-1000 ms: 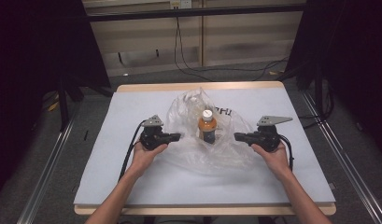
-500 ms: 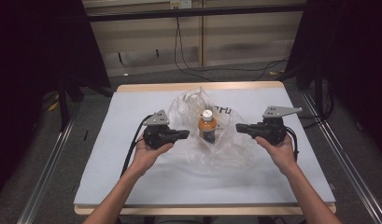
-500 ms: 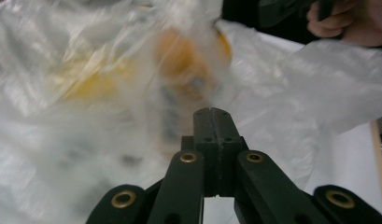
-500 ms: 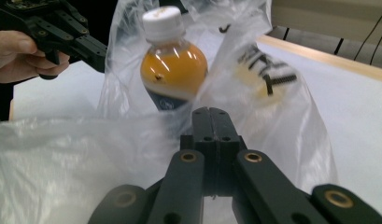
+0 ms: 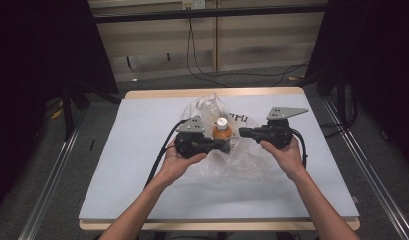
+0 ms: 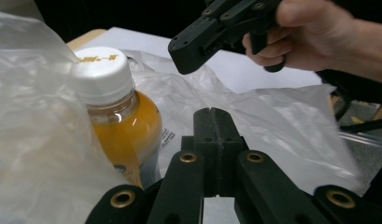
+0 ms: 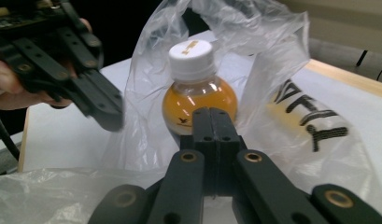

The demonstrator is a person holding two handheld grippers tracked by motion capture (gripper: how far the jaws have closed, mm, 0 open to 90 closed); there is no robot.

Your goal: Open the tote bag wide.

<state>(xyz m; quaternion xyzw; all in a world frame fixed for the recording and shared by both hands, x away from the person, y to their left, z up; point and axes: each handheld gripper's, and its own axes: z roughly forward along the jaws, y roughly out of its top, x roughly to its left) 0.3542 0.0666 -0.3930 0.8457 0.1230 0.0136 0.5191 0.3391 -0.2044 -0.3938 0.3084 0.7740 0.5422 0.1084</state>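
Both hands have come inward and up since the earlier frames, so the left gripper [image 5: 218, 145] now sits just beside the small clear plastic bottle of orange drink with a white screw cap [image 5: 221, 131], and the right gripper [image 5: 243, 132] stands close on its other side. Each pair of jaws is clenched flat together with nothing visibly pinched between them, as both gripper views show. From the left gripper view the bottle [image 6: 116, 116] stands upright just left of the jaw tips, partly veiled by the crinkled transparent plastic bag with black lettering [image 6: 282, 126]; from the right gripper view it [image 7: 198, 93] stands dead ahead, just past the tips, inside the bag's raised mouth [image 7: 254, 51]. The step in hand looks like working the bag around the bottle, either bagging or freeing it. The next move probably calls for releasing one pair of jaws and taking the thin film near the mouth without knocking the bottle over. Underneath lies a pale grey sheet on a wooden-edged table [image 5: 142, 165]; beyond are a dim floor, black cables [image 5: 232, 75] and dark curtains.
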